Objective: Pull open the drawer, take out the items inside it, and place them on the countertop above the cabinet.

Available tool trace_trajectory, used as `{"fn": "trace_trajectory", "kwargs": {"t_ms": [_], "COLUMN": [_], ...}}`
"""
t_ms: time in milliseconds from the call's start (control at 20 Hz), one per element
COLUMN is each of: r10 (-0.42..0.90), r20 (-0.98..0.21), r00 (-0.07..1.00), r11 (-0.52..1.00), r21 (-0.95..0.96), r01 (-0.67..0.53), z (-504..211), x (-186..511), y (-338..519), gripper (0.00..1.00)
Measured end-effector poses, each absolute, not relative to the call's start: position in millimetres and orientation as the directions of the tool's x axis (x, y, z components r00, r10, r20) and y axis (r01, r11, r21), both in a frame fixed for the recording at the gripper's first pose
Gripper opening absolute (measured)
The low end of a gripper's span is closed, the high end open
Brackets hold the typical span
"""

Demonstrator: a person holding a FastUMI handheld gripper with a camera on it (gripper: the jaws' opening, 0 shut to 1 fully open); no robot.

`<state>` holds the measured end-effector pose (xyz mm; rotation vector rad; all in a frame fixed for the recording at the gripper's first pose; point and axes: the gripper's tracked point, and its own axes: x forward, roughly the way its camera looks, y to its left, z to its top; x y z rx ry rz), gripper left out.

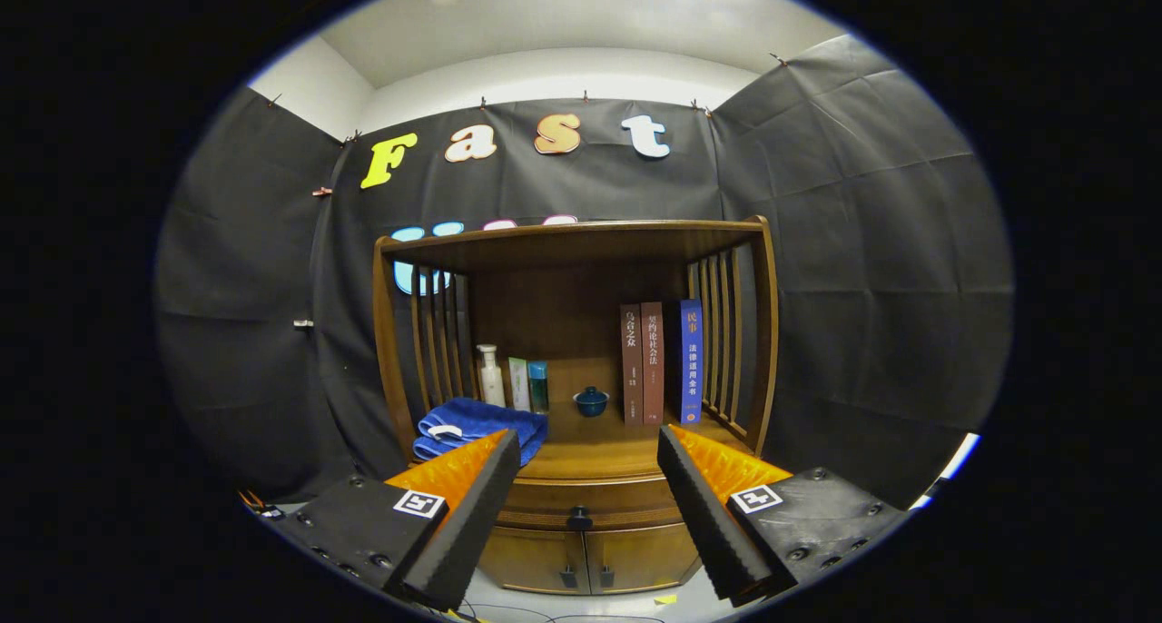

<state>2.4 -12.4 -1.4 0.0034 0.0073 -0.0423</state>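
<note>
Wooden cabinet [581,478]: one closed drawer [585,500] with knob [579,518], beyond the fingers. Countertop [599,446] holds three books [661,361], three bottles [515,380], one lidded bowl [590,401], one blue towel [477,423], partly hidden by a finger. Gripper [588,450] spread wide, holding nothing.

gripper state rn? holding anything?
Gripper: jaws open wide, holding nothing, apart from the cabinet, with the closed drawer's knob ahead between them.
</note>
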Motion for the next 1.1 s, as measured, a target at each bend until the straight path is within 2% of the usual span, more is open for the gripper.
{"fn": "trace_trajectory", "kwargs": {"t_ms": [550,1100], "r10": [-0.039,-0.056], "r20": [-0.088,-0.269], "r00": [0.995,0.962], "r11": [0.999,0.998], "r21": [-0.012,0.012], "r01": [0.038,0.061], "z": [-49.3,-168.8], "x": [31.8,107.1], "y": [-8.5,-7.3], "gripper": [0.99,0.99]}}
